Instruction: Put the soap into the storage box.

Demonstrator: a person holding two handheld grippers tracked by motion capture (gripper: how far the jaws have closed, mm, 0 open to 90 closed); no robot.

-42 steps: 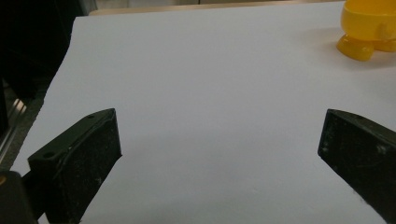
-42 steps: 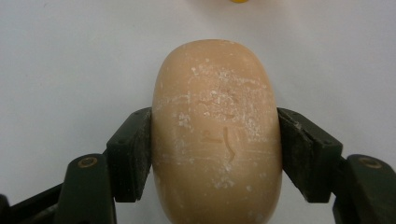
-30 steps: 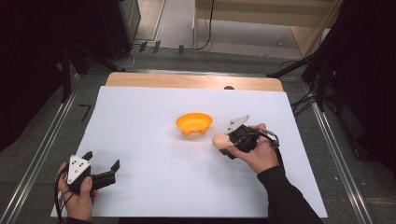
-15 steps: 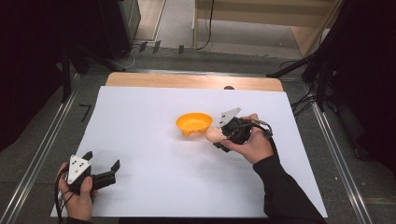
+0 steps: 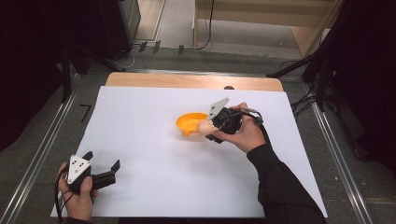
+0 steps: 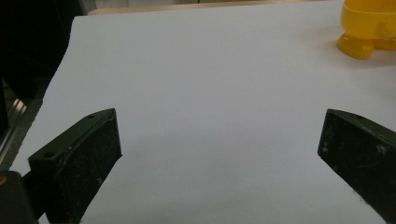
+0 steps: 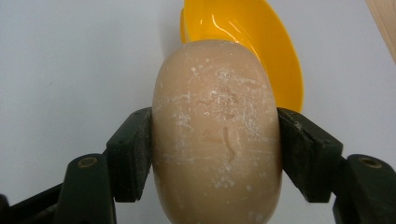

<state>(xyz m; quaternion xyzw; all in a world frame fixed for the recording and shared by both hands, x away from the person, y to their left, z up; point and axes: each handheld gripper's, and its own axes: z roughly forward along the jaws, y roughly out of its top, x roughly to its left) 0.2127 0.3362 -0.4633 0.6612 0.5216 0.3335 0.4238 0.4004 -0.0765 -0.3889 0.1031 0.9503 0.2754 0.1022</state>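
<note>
2 tools are on show, 1 in each hand. The right tool squeezes a pale tan soap bar between its 2 black jaws, 1 jaw on each side of the bar. The soap is held up just at the near rim of an orange bowl, which sits near the middle of the white tabletop. In the right gripper view, the shiny inside of the bowl shows right behind the soap. The left tool rests low at the near left corner of the tabletop, well apart from the bowl. Its jaws are spread wide with nothing between them.
</note>
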